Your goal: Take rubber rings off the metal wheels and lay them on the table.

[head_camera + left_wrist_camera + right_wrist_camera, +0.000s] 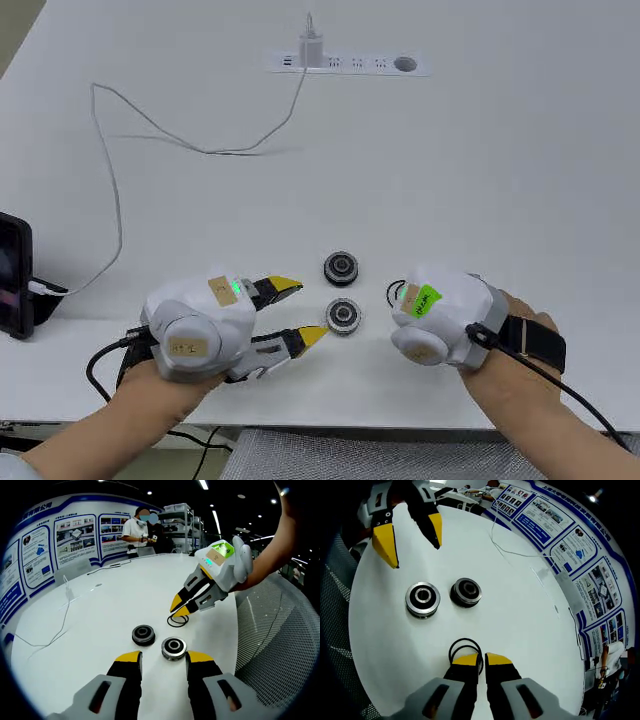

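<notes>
Left tool (pixel 298 310): nearest the person, on the left. Its jaws are spread wide with nothing between them, and the yellow tips point at the near wheel and stop just short of it.
Right tool (pixel 482 659): on the right, facing the left tool across the wheels. Its jaws are drawn almost together on the near rim of the rubber ring.
Rubber ring (pixel 465 650): thin and black, lying flat on the worktop at the right tool's tips. It is off both wheels and lies near the near wheel without touching it.
Near wheel (pixel 343 316): lies flat between the two tools. Its outer rim is bare silver metal, with a dark band around a bright hub.
Far wheel (pixel 341 267): lies flat just beyond the near wheel, close to it but apart. Its rim is dark rather than silver.
Worktop (pixel 480 180): white and smooth. It carries both wheels and the ring.
Dark device (pixel 12 275): stands at the left edge of the worktop, well away from the wheels, with a cable plugged into it.
White cable (pixel 112 190): runs from the device up the left side, then curves across to the charger.
Power strip (pixel 350 63): white, lying at the far side of the worktop. A white charger (pixel 312 47) stands in its left end.
Far wall (pixel 75 535): blue-framed poster boards line it, seen in the left gripper view. A person (pixel 136 530) stands beyond the worktop's far end beside metal shelving.
</notes>
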